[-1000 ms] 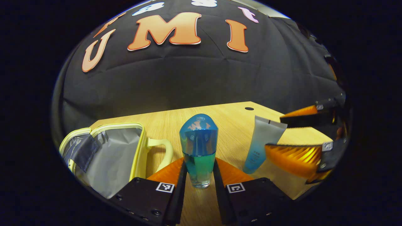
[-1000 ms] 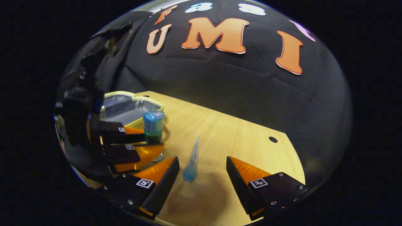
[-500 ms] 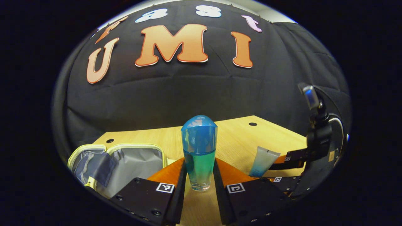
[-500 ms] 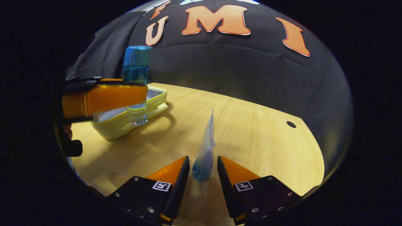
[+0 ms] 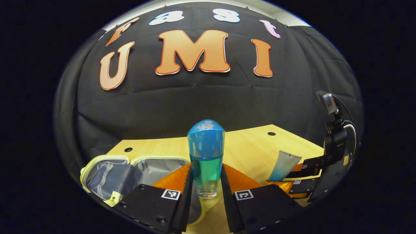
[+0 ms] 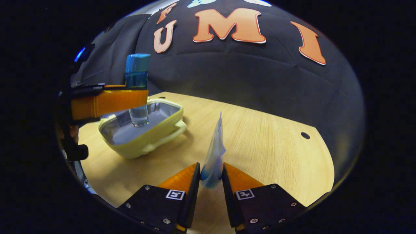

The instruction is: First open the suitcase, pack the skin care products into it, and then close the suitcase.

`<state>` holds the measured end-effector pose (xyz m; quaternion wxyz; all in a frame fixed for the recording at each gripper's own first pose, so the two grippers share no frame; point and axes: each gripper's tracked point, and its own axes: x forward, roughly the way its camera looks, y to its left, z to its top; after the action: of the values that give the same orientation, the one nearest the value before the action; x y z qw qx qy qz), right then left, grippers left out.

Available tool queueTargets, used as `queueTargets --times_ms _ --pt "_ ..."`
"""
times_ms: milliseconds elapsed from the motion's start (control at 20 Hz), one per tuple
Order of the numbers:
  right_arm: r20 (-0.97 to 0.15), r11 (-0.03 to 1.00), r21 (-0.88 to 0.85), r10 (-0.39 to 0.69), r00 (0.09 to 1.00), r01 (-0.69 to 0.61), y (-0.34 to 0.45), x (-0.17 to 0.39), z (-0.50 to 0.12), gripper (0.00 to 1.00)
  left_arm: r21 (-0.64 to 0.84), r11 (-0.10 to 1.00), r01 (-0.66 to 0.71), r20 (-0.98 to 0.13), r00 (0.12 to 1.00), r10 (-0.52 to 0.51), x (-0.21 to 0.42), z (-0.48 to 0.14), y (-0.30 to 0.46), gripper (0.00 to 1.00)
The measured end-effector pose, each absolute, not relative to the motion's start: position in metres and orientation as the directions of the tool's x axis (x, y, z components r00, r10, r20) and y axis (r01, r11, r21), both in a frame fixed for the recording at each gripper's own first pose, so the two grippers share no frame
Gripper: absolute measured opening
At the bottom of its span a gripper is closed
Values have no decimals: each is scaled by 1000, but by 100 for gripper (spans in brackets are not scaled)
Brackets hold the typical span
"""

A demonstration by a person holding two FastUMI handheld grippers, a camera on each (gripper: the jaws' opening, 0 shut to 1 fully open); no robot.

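The pale yellow soft suitcase lies opened on the table. The blue-capped clear bottle is pinched by the left gripper fingers above it; the blue-white tube is pinched by the right gripper. Packing and closing remain.

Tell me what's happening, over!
Left gripper shut on blue bottle, above open suitcase. Right gripper shut on tube. Nothing blocking.

The left gripper view rides low and close behind its own fingers, facing the booth's black cloth wall across the pale wooden table, with the open yellow soft-sided suitcase just below left. The right gripper view looks from farther right, over the same wooden table toward that wall. Both share the table, the suitcase and each other's gripper.
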<state>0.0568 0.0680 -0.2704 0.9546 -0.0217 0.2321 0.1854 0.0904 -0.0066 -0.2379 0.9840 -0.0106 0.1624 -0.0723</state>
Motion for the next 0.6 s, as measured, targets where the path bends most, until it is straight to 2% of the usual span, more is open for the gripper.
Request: queueTargets --times_ms 300,600 --pt "-392 915 55 387 835 -399 102 57 -197 42 -43 995 91 -346 933 -101 82 -222 51 46" --pt "-391 889 121 451 802 -441 162 49 -172 42 -71 997 25 -476 878 -56 66 -264 119 46"
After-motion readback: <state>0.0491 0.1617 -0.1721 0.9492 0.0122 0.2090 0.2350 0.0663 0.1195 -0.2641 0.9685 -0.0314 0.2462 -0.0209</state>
